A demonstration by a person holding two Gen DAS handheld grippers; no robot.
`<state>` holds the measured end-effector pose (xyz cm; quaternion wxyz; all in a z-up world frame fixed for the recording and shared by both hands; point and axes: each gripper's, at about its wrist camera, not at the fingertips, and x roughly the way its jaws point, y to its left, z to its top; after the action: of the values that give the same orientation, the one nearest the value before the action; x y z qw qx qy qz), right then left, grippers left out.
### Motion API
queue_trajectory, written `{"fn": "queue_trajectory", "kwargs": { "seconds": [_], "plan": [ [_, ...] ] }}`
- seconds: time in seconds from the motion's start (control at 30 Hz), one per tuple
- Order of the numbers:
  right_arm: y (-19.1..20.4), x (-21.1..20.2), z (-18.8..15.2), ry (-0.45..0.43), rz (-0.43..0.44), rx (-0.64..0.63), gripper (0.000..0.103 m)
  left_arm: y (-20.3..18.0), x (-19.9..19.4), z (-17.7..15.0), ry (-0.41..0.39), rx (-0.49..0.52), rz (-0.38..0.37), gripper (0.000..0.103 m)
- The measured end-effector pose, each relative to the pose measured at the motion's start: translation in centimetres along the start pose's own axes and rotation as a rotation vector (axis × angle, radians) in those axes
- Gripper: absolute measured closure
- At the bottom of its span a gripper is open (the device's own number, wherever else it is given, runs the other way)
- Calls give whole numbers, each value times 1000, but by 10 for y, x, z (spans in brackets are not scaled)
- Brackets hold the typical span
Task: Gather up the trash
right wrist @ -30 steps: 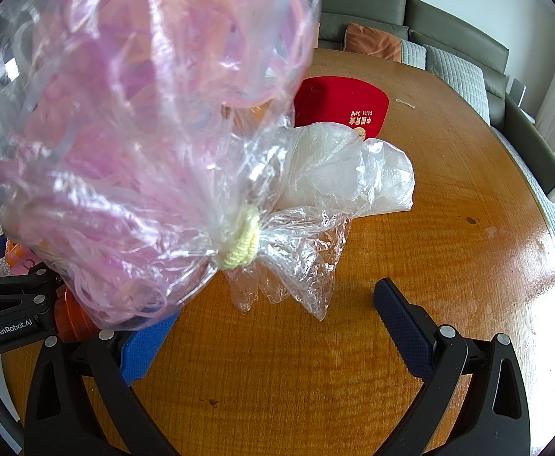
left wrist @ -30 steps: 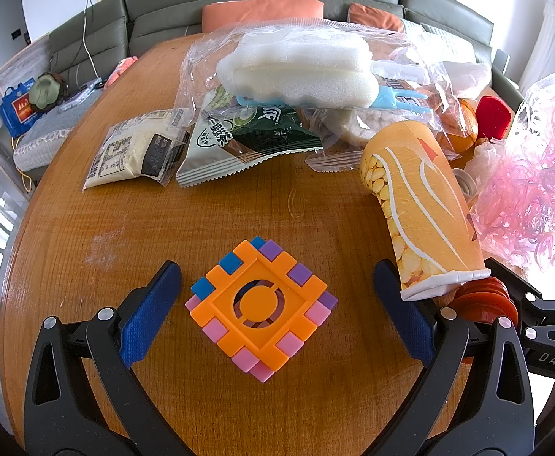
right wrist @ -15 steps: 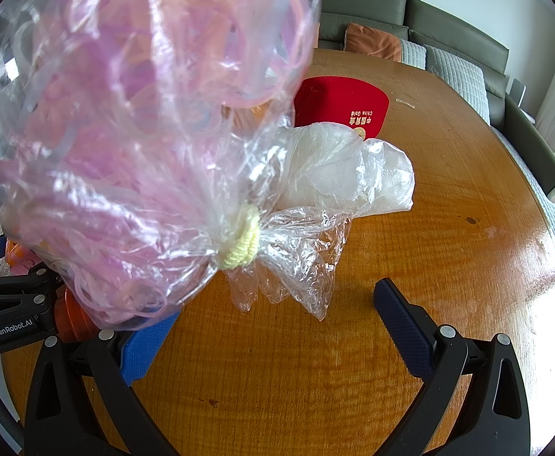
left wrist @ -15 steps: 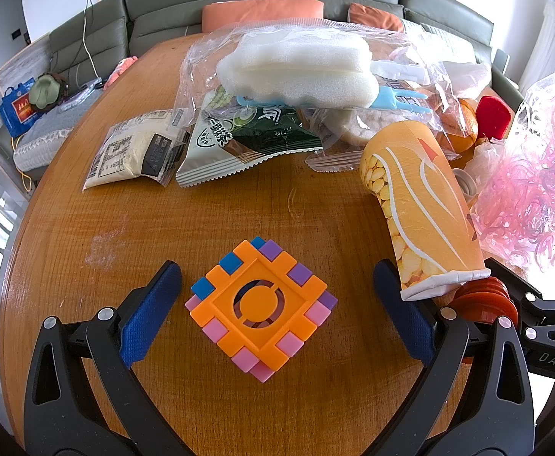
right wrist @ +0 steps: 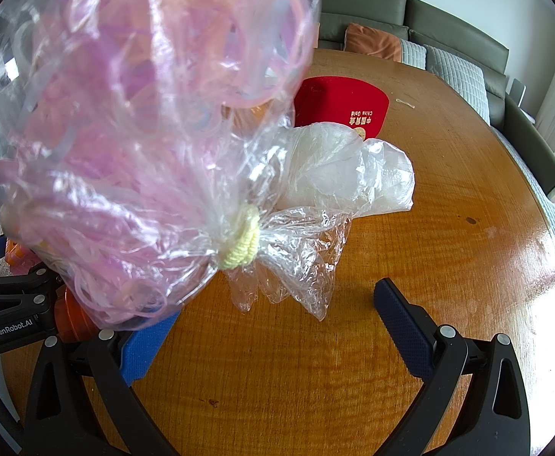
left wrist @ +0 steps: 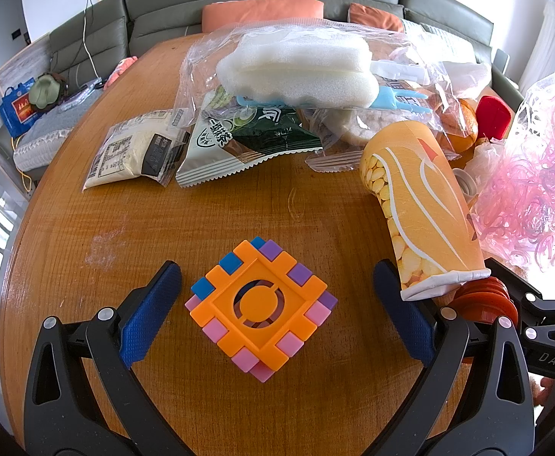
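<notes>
Nothing shifted since a second ago. Left gripper [left wrist: 277,296] fingers spread wide, orange puzzle cube [left wrist: 261,306] on table [left wrist: 239,205] between them, untouched. Right gripper [right wrist: 277,321] fingers spread, empty, behind tied clear bag [right wrist: 133,159] of pink bands.

Glossy wood, crinkled film, matt plastic

The bench [left wrist: 239,197] is varnished wood, its grain shining. The puzzle cube [left wrist: 261,306] is smooth matt plastic. The paper cup [left wrist: 422,205] has a printed satin skin; the foam block [left wrist: 296,72] looks porous and rough. The clear bag [right wrist: 137,133] is wrinkled, glossy film, tied with a fuzzy knitted band [right wrist: 241,243]. The left tongs [left wrist: 277,304] carry textured rubbery blue pads [left wrist: 152,311].
</notes>
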<state>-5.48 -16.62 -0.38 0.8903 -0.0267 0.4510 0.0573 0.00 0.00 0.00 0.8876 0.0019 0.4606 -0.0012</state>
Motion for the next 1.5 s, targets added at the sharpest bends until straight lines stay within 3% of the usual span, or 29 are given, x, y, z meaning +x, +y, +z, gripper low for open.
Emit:
{"fn": "queue_trajectory", "kwargs": {
  "seconds": [0.63, 0.77, 1.0, 1.27, 1.43, 1.5],
  "plan": [
    [0, 0, 0, -1, 0, -1, 2, 0, -1, -1, -1, 2, -2, 6],
    [-1, -5, -3, 19, 13, -2, 3, 2, -7, -1, 16, 28, -41, 6],
    [-2, -62, -10, -24, 46, -19, 3, 12, -47, -4, -88, 27, -82, 6],
    [7, -127, 0, -117, 122, 2, 3, 23, -66, 10, -95, -20, -138, 6],
    [11, -134, 28, -167, 155, 9, 3, 21, -69, 17, -106, 5, -137, 6],
    [20, -127, 39, -167, 142, -15, 10, 26, -68, 19, -100, -8, -133, 6]
  ]
}}
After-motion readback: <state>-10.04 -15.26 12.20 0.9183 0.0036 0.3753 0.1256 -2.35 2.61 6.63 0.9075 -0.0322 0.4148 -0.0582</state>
